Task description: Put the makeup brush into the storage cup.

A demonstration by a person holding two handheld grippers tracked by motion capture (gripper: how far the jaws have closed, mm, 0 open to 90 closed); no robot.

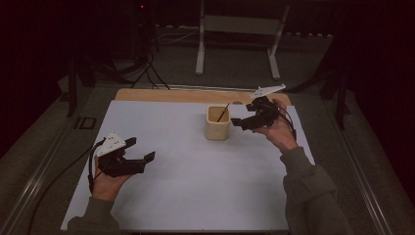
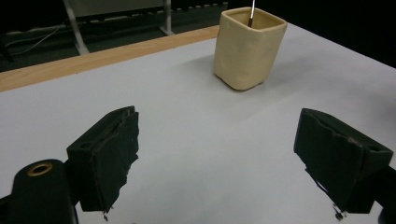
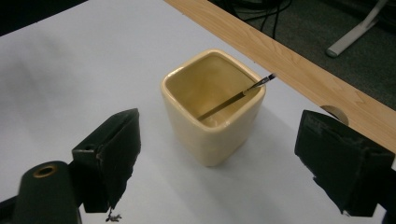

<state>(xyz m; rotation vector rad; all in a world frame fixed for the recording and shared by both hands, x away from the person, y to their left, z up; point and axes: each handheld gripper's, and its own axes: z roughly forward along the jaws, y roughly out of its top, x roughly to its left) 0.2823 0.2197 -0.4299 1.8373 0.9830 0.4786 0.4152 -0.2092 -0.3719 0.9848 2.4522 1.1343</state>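
A cream square cup [image 1: 218, 125] [image 2: 247, 46] [image 3: 212, 116] stands upright on the white mat, toward the far middle. A thin dark stick [image 1: 223, 112] [image 2: 251, 11] [image 3: 233, 99] leans inside it, its tip poking over the rim. My right gripper [image 1: 241, 115] [image 3: 217, 158] hovers just right of the cup, open, jaws wide apart and pointed at the cup, with nothing between them. My left gripper [image 1: 142, 148] [image 2: 217, 158] sits low at the left of the mat, well away from the cup, open and empty.
The white mat [image 1: 195, 186] covers most of the wooden table, whose bare strip [image 1: 161, 95] runs along the far edge. Beyond it on the floor stand a metal frame's legs [image 1: 200, 49] and dark cables [image 1: 147, 73]. A cable trails off the table's left side.
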